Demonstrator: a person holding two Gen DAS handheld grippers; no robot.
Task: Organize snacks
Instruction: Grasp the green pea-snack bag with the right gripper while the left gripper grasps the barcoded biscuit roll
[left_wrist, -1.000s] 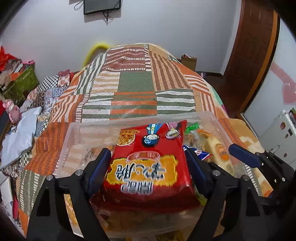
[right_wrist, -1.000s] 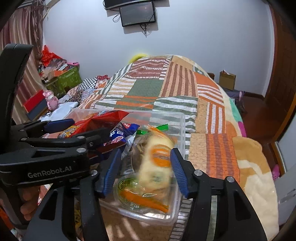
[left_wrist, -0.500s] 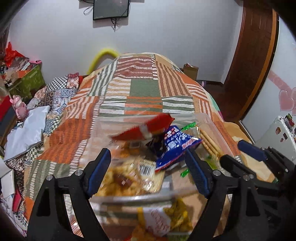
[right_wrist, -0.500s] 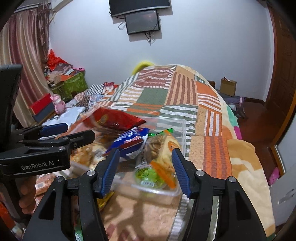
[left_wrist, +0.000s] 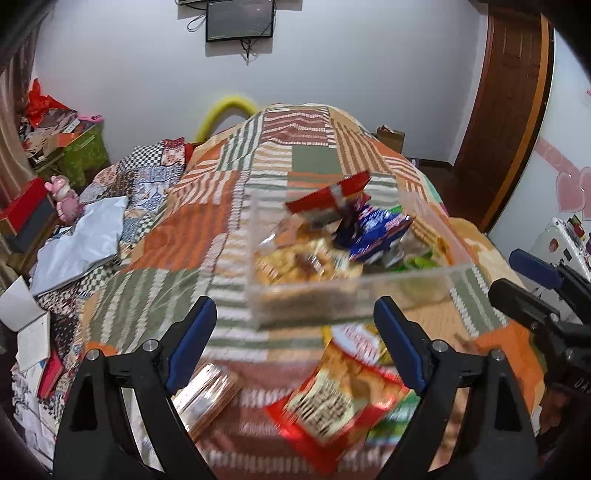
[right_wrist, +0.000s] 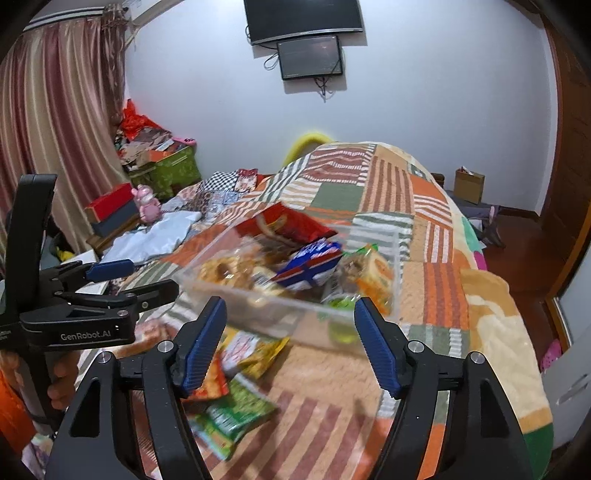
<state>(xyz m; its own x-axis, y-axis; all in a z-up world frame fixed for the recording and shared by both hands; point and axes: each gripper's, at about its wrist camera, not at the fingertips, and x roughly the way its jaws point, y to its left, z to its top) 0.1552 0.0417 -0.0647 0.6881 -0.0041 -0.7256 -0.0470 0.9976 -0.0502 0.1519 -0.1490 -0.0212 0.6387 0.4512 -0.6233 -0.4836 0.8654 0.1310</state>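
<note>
Two grippers, both empty. We see the left gripper (left_wrist: 293, 336) with its jaws spread wide and nothing between them, and the right gripper (right_wrist: 291, 341) likewise parted and holding nothing. We judge both are poised short of the clear plastic bin (right_wrist: 258, 302) so that either can reach down for the loose packets lying just in front of it on the patchwork quilt (right_wrist: 436, 288).

Bin contents, as far as motion blur allows: a red snack bag (left_wrist: 328, 195) propped up at the far side, a blue packet (left_wrist: 376, 230) beside it, a clear-wrapped pack of golden biscuits (left_wrist: 295, 264) at the near left, and something green at the near right that we cannot identify.

Still outside the bin: a red-edged snack bag (left_wrist: 336, 398) between the left fingers' line of sight, a green packet (right_wrist: 236, 413), and a yellow packet (right_wrist: 255, 349) touching the bin's near wall. We judge the sorting partly done.
</note>
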